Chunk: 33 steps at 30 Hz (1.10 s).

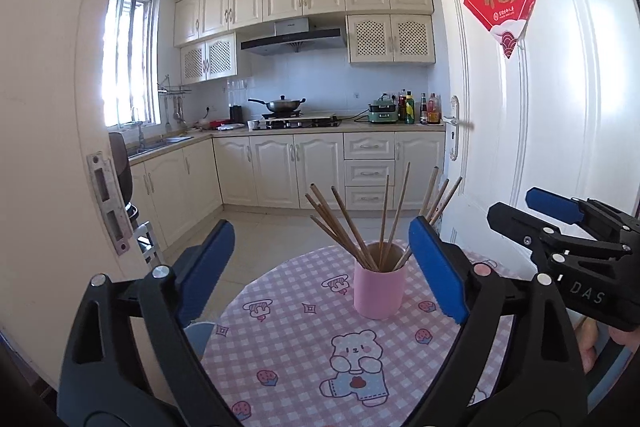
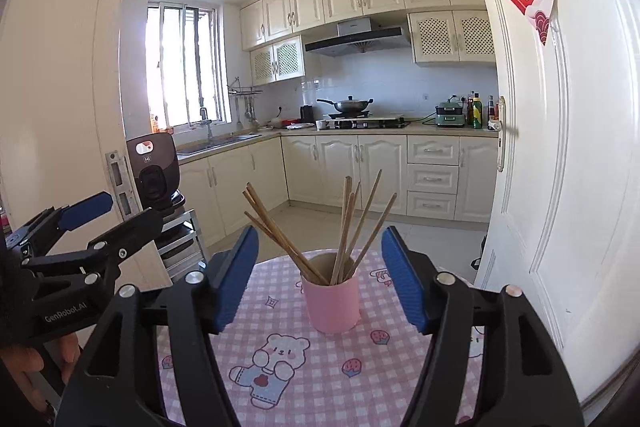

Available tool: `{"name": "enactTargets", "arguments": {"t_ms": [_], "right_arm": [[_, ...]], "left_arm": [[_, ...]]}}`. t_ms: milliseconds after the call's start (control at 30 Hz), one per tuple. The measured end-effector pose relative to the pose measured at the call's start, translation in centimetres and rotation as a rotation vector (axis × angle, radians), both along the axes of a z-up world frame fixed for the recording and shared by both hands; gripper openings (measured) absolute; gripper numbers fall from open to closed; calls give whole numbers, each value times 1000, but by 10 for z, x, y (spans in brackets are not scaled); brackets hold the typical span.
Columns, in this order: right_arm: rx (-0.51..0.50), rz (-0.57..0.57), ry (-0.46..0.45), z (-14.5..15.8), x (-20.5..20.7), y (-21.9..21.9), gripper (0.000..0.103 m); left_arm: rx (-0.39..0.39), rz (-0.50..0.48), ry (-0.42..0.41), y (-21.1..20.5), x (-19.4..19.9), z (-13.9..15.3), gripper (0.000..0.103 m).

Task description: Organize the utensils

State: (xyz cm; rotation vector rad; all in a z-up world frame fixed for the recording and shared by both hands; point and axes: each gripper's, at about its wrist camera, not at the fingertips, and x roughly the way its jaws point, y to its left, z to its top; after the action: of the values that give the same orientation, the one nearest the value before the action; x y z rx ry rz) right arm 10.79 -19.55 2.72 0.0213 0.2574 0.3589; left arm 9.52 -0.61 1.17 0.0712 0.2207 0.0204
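A pink cup (image 1: pixel 380 293) stands upright on a round table with a pink checked cloth (image 1: pixel 304 343). Several wooden chopsticks (image 1: pixel 352 227) stand fanned out in it. My left gripper (image 1: pixel 322 263) is open and empty, just in front of the cup. In the right wrist view the cup (image 2: pixel 331 303) with the chopsticks (image 2: pixel 344 227) sits between the open blue pads of my right gripper (image 2: pixel 320 275), a little beyond them. The right gripper (image 1: pixel 532 211) also shows at the right of the left wrist view, and the left gripper (image 2: pixel 116 213) at the left of the right wrist view.
A white open door (image 2: pixel 568 187) stands close on the right of the table. A door frame (image 1: pixel 60 147) is on the left, with a dark appliance (image 2: pixel 154 173) on a metal rack beside it. The kitchen counter (image 1: pixel 320 129) and cabinets lie far behind.
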Motion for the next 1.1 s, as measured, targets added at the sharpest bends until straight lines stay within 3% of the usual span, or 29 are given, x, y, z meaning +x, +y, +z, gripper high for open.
{"name": "enactTargets", "arguments": {"t_ms": [300, 433, 700, 1100], "right_arm": [[-31, -52, -102, 2, -67, 1, 92], [-73, -63, -101, -7, -85, 10, 93], [-60, -86, -153, -10, -110, 11, 94], [-51, -91, -212, -4, -129, 12, 95]], "left_arm": [[13, -26, -47, 3, -57, -4, 95], [0, -22, -54, 3, -77, -9, 95], [-24, -8, -106, 6, -106, -12, 96], [-33, -2, -179, 8, -125, -6, 97]]}}
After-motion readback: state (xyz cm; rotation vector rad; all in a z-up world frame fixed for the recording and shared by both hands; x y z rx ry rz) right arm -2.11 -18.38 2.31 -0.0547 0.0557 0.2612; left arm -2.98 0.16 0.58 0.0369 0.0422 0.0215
